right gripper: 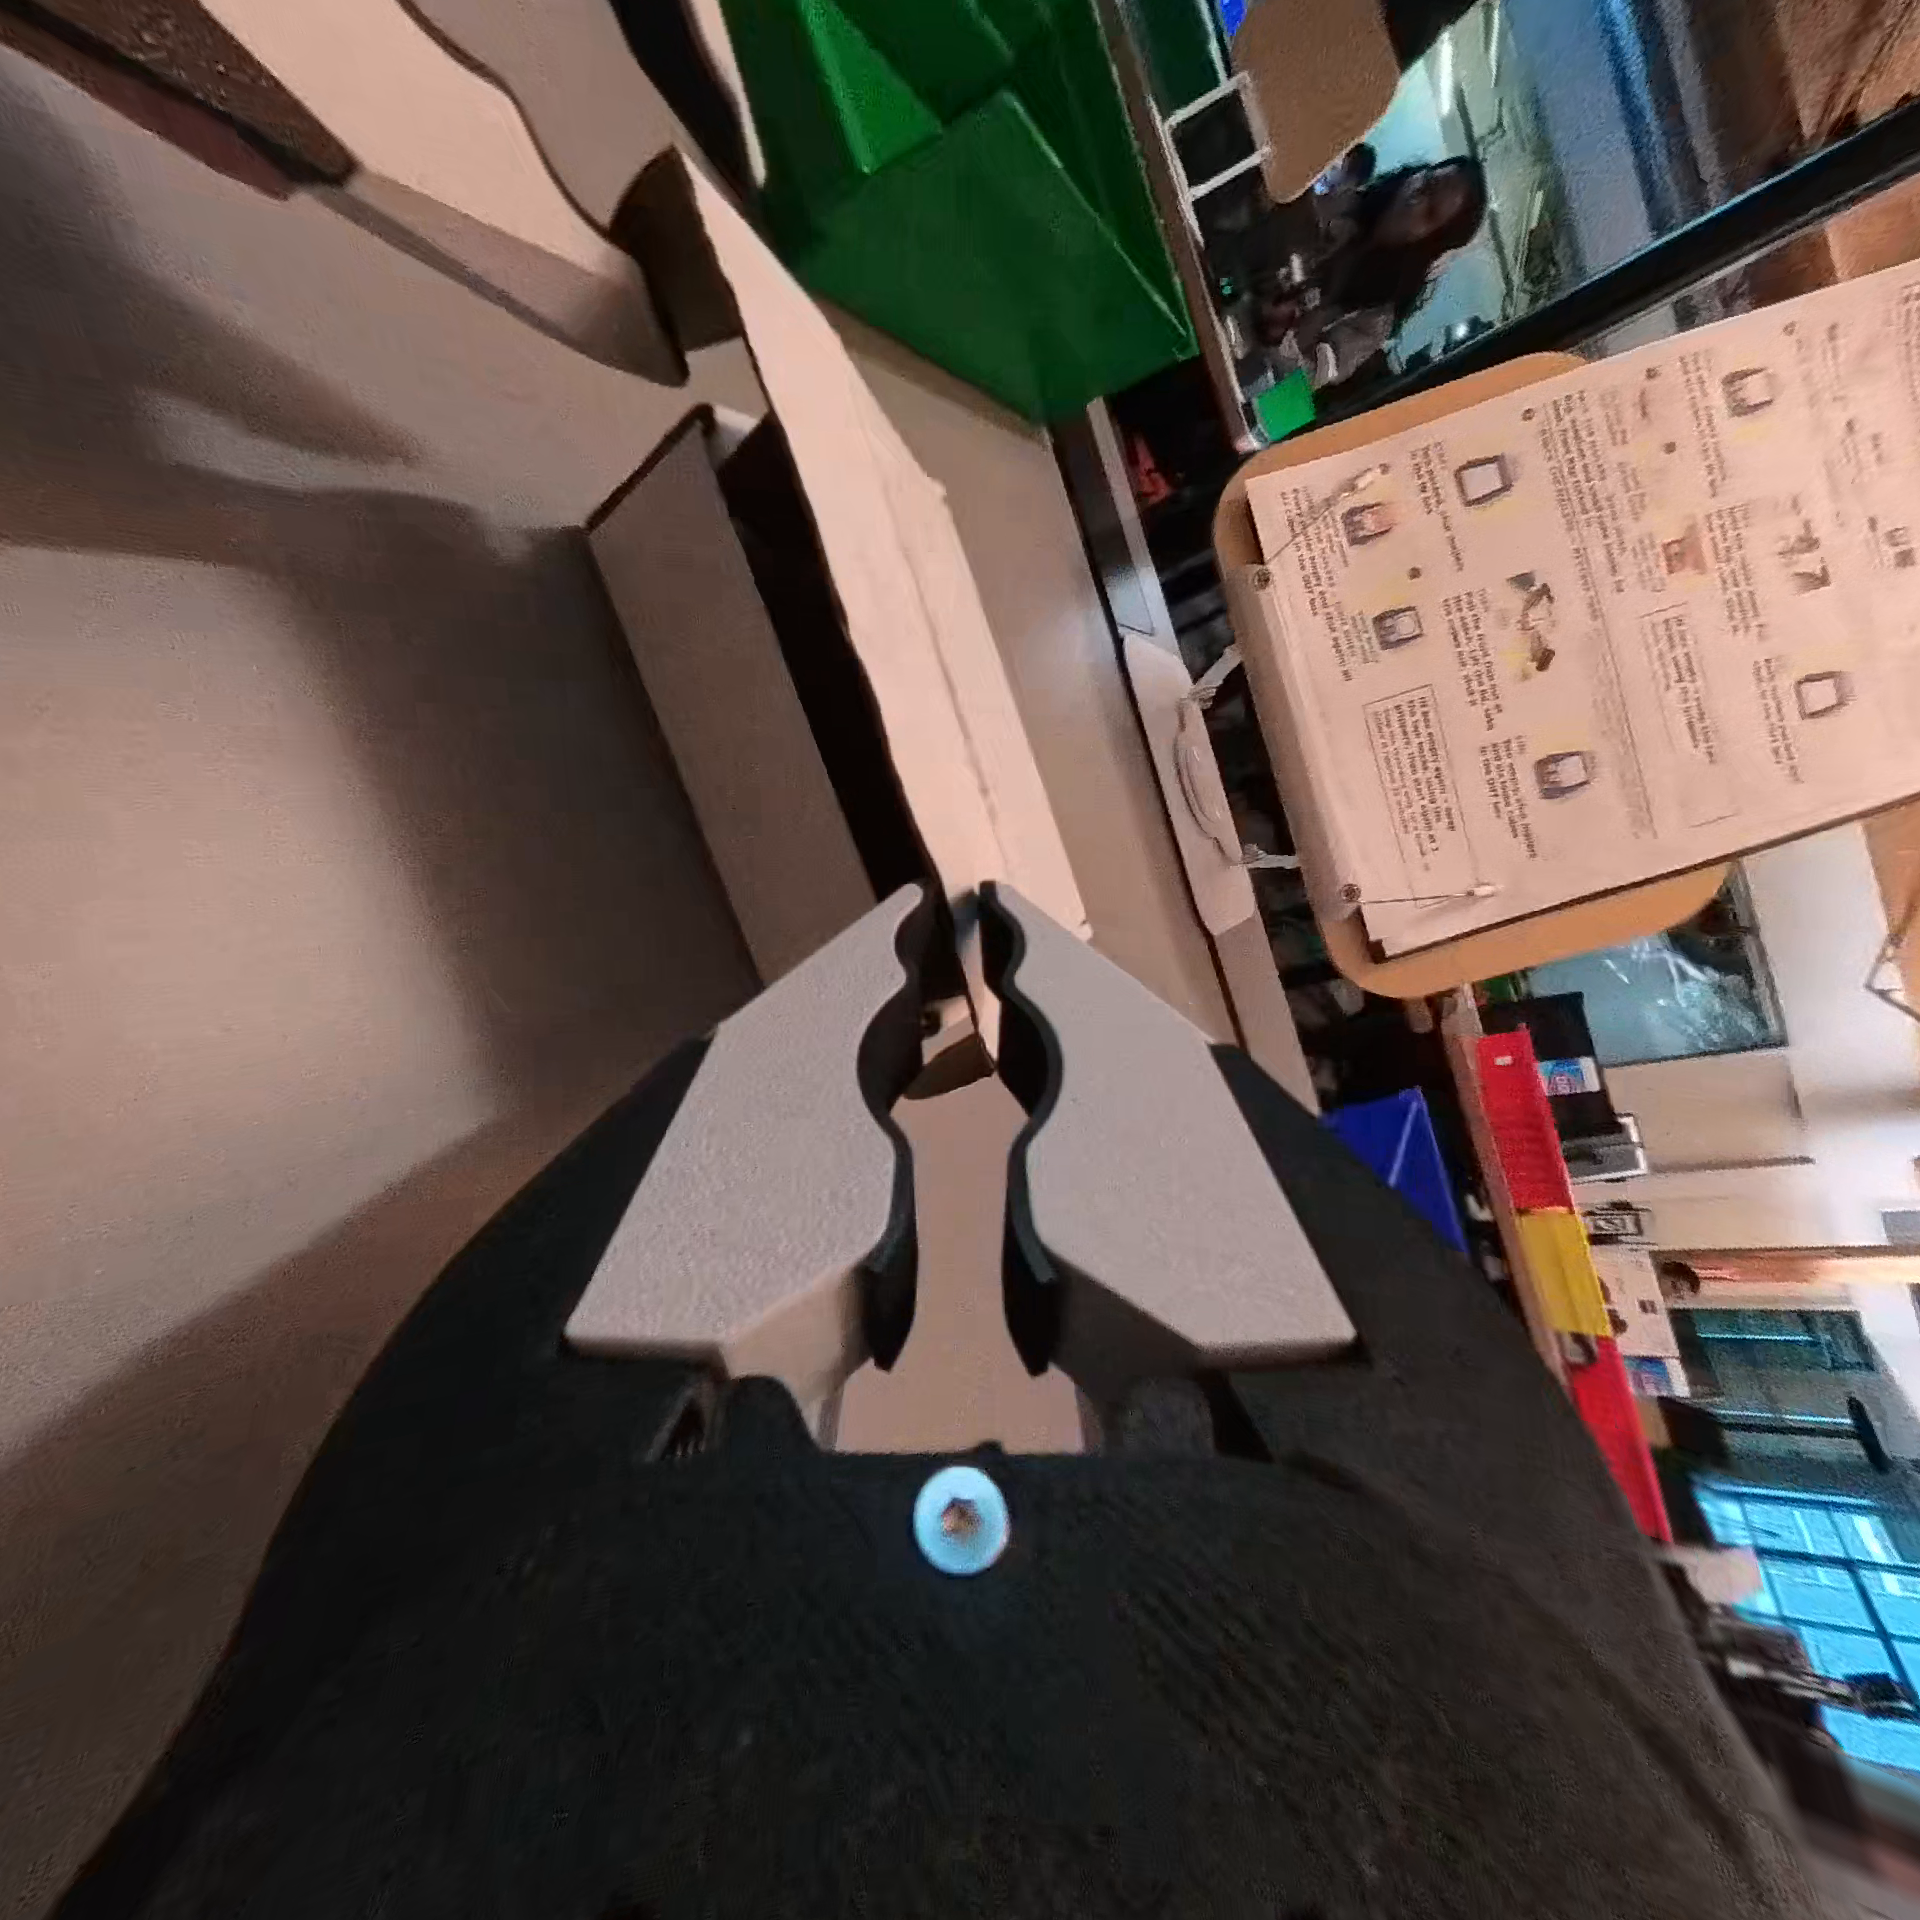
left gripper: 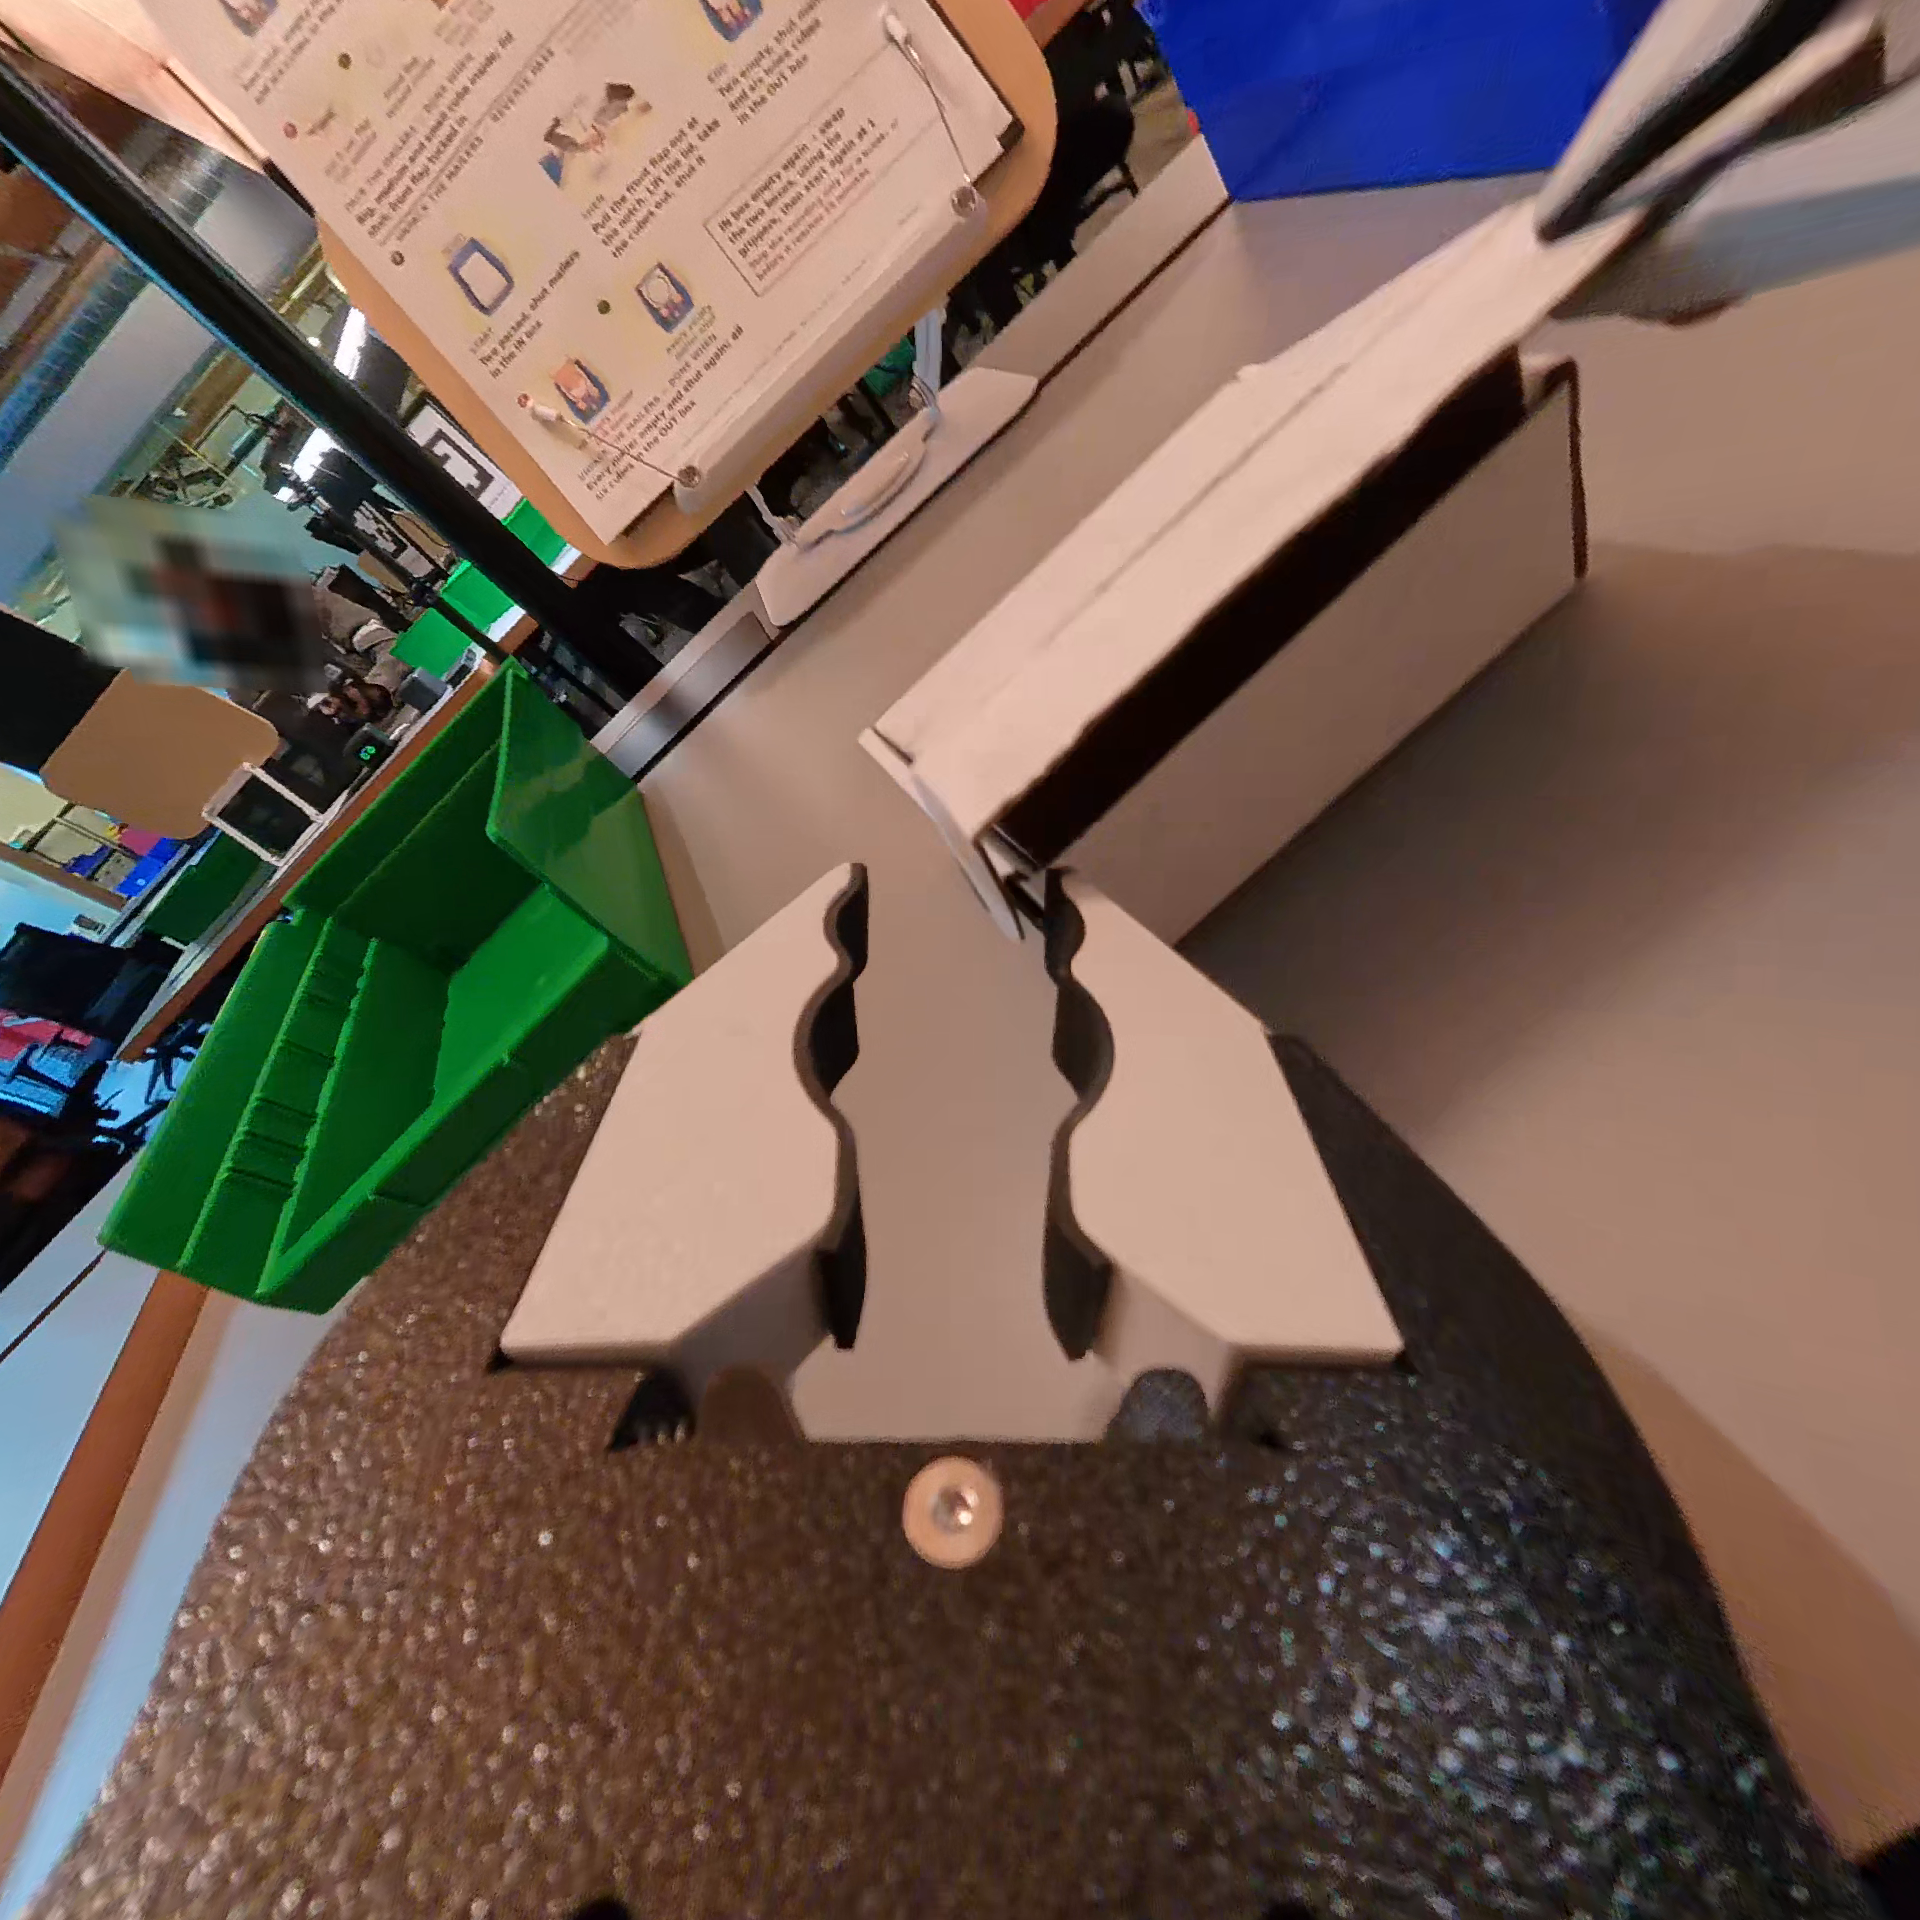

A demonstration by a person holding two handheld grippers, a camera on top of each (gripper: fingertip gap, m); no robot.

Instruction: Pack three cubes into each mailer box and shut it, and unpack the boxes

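Note:
A white mailer box [left gripper: 1299, 665] lies on the grey table, its lid [left gripper: 1174, 540] raised a little so a dark gap shows along its side. My left gripper [left gripper: 956, 883] is open and empty, its right fingertip at the box's near corner. My right gripper [right gripper: 956, 899] is shut on the lid's edge [right gripper: 904, 582] at the far end of the box [right gripper: 717, 665]. It also shows in the left wrist view [left gripper: 1714, 177] at the top right. The left gripper [right gripper: 520, 104] shows at the top left of the right wrist view. No cubes are in view.
A green bin [left gripper: 436, 1039] stands at the table's left edge, also in the right wrist view [right gripper: 966, 208]. A blue bin [left gripper: 1351, 94] stands at the far side. An instruction sheet on a tan board [left gripper: 644, 208] stands behind the box. A busy room lies beyond.

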